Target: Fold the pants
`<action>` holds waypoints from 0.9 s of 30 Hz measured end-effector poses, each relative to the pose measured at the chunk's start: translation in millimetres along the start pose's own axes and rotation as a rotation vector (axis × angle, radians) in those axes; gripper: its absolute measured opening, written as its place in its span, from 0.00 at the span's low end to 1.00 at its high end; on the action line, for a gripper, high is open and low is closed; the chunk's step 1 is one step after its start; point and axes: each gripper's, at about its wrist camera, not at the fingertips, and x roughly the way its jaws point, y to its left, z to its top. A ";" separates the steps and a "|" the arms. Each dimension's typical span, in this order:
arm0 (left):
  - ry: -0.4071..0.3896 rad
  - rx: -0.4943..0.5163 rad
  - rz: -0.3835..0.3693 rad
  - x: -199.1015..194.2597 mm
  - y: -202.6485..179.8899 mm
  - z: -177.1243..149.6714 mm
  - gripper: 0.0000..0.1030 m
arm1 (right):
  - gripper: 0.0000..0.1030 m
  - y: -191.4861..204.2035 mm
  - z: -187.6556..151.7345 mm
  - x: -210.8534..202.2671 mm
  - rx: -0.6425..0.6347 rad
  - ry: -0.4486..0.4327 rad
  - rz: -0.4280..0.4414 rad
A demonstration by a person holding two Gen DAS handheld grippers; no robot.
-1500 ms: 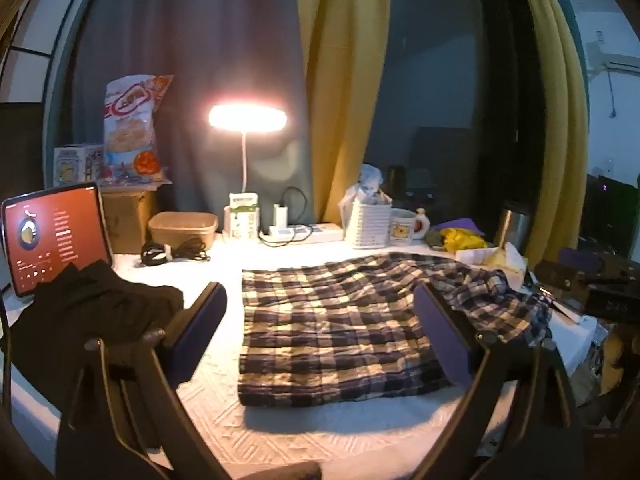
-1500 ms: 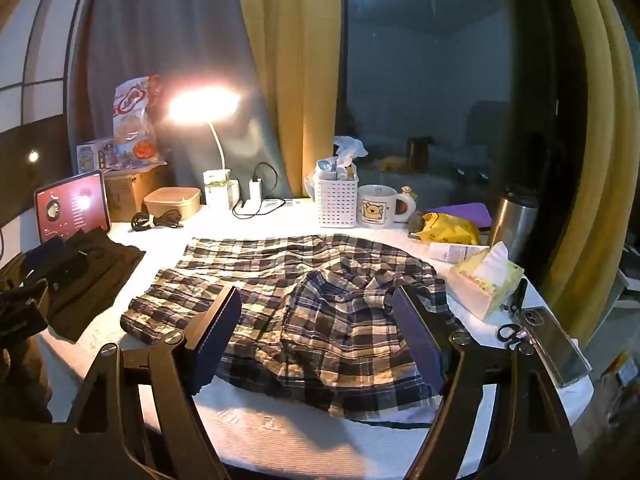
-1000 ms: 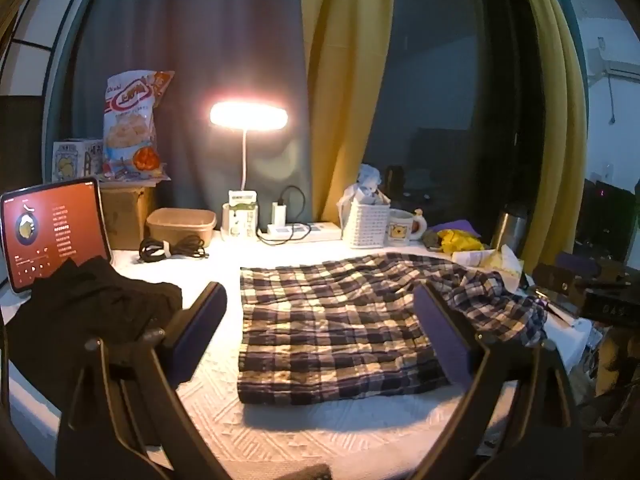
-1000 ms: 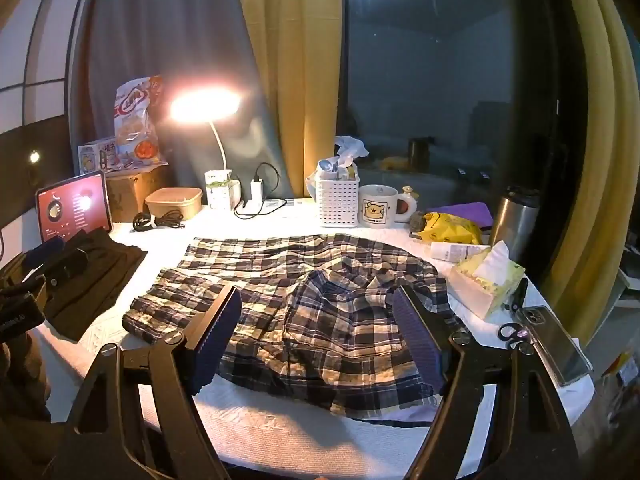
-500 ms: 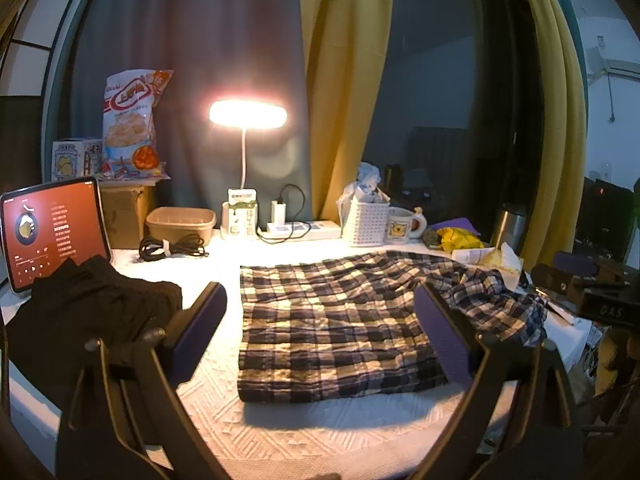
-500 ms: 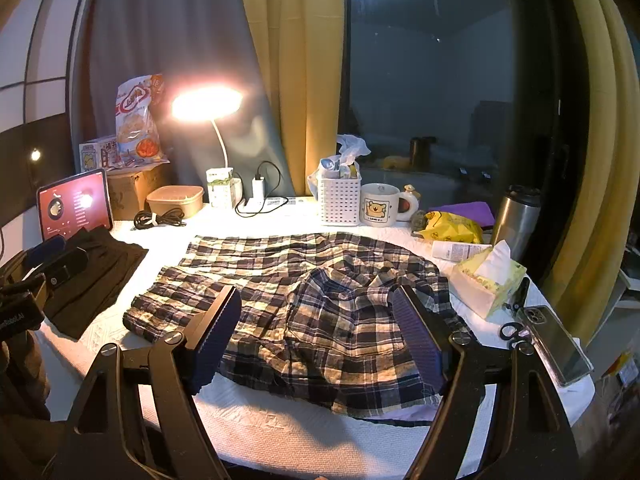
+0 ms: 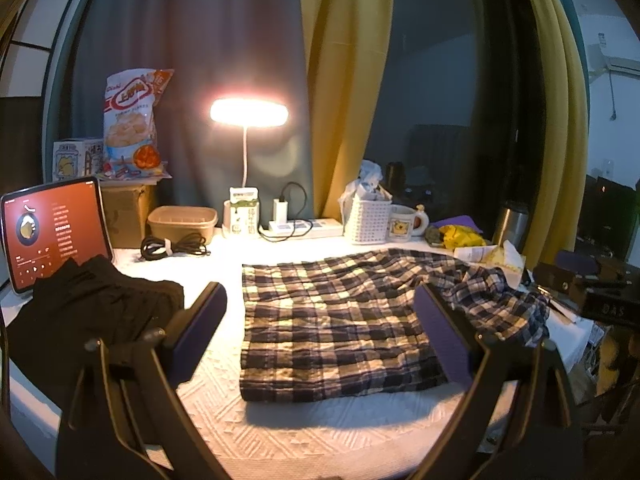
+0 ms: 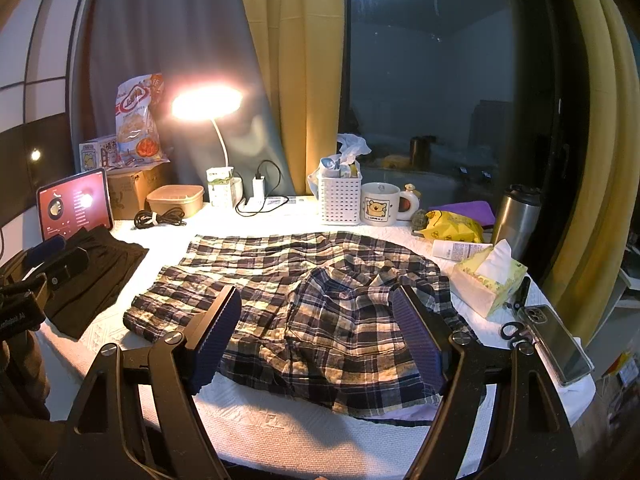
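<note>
A red-screened tablet (image 7: 56,236) is leaning at the desk's left edge, with a pile of black folded cloth (image 7: 92,312) lying just in front of it. Behind these, a brown cardboard box (image 7: 128,212) is carrying a white and orange snack bag (image 7: 132,120) at the back left corner, beside a tan plastic tub (image 7: 182,220) and a coiled black cable (image 7: 172,244). The left gripper (image 7: 320,332) is hovering above the near edge with its jaws spread wide, gripping nothing. The dark blue and cream plaid pants (image 8: 296,304) are lying across the middle of the white textured desk cover (image 7: 320,432), flat on their left part and bunched on the right. The right gripper (image 8: 316,336) is hanging over the bunched part, jaws wide apart and empty. A white lattice basket (image 8: 340,200) and a cream bear mug (image 8: 380,204) are standing along the back edge. A yellow tissue box (image 8: 488,280), black scissors (image 8: 514,332) and a dark phone (image 8: 556,344) are sitting at the right edge.
</note>
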 end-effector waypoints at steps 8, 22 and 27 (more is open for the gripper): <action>0.001 0.001 -0.001 -0.4 1.9 -0.3 0.92 | 0.79 2.1 -2.0 1.7 -0.003 0.003 0.001; 0.007 0.002 0.002 0.9 3.0 -0.5 0.92 | 0.79 2.7 -2.5 2.0 -0.003 0.005 0.001; 0.007 0.002 0.003 1.5 1.7 0.3 0.92 | 0.79 2.2 -2.0 2.3 -0.003 0.006 0.001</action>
